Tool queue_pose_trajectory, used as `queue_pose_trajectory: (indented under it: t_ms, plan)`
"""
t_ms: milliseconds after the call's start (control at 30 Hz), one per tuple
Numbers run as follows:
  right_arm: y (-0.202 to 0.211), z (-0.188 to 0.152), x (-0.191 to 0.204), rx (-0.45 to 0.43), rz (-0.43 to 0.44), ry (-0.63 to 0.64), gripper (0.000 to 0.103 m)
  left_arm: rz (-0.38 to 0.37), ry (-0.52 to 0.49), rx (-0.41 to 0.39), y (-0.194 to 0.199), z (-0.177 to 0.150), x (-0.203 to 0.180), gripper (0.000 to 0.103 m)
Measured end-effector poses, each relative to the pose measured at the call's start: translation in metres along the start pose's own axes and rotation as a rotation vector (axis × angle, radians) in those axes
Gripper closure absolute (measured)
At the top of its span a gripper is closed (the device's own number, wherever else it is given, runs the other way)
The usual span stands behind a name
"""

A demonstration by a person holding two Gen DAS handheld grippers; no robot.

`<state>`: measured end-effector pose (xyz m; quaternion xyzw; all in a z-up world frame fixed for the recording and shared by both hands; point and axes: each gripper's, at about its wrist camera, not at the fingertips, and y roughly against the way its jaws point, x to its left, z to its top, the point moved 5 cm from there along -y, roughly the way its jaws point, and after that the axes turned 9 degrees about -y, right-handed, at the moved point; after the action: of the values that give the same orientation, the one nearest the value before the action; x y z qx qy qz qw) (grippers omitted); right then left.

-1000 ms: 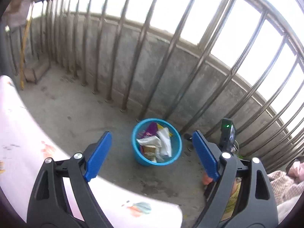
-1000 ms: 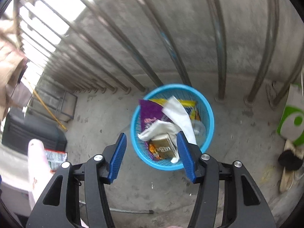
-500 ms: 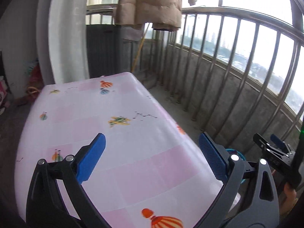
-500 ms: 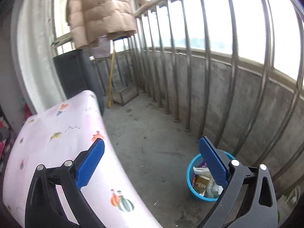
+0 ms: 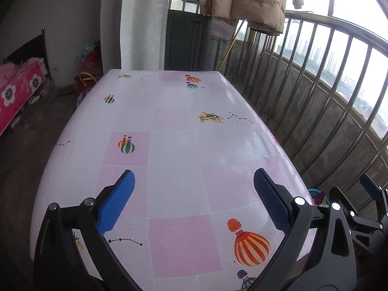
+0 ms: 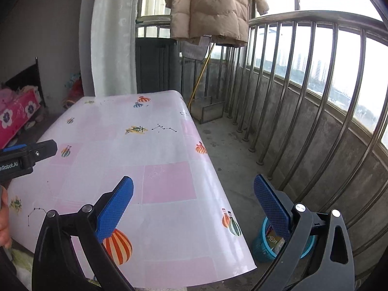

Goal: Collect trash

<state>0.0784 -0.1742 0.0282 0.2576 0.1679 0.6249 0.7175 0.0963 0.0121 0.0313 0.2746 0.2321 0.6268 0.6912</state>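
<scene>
My left gripper [image 5: 194, 201] is open above the near part of a table [image 5: 174, 145] covered in a pink and white balloon-print cloth; nothing is between its blue pads. My right gripper [image 6: 194, 203] is open too, over the table's near right corner [image 6: 218, 218]. The blue trash basket [image 6: 260, 245] stands on the concrete floor beside that corner, half hidden behind the right finger, with wrappers [image 6: 272, 238] inside. In the left wrist view only its rim [image 5: 315, 191] peeks past the table edge, and the right gripper [image 5: 371, 194] shows at the far right.
A metal balcony railing [image 6: 315, 101] on a low concrete wall runs along the right. A beige padded coat [image 6: 213, 7] hangs at the back over a dark cabinet [image 6: 157, 65]. A dustpan [image 6: 206, 111] and yellow broom handle stand behind the table. A pink flowered bed [image 5: 17, 92] is at far left.
Both views have swung up and away from the basket on the floor to the table top. The right jaws went from half spread over the basket to wide; the left jaws also widened.
</scene>
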Motion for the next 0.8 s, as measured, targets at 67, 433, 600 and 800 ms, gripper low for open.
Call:
queue_pose_trajectory:
  t_ms: [67,433,600,800]
  plan:
    - [0.001,-0.004,0.005,0.03,-0.012,0.026,0.006,0.003,-0.028,0.027,0.0,-0.011,-0.007,0.009]
    - [-0.007,-0.038,-0.025,0.209,-0.091,-0.047,0.006,-0.021,-0.164,0.142,-0.01,-0.042,-0.039,0.009]
    - [-0.008,-0.037,-0.047,0.215,-0.129,-0.098,0.006,-0.011,-0.172,0.147,-0.01,-0.04,-0.047,0.009]
    - [-0.01,-0.042,-0.071,0.222,-0.162,-0.137,0.006,0.014,-0.204,0.167,-0.016,-0.039,-0.053,0.009]
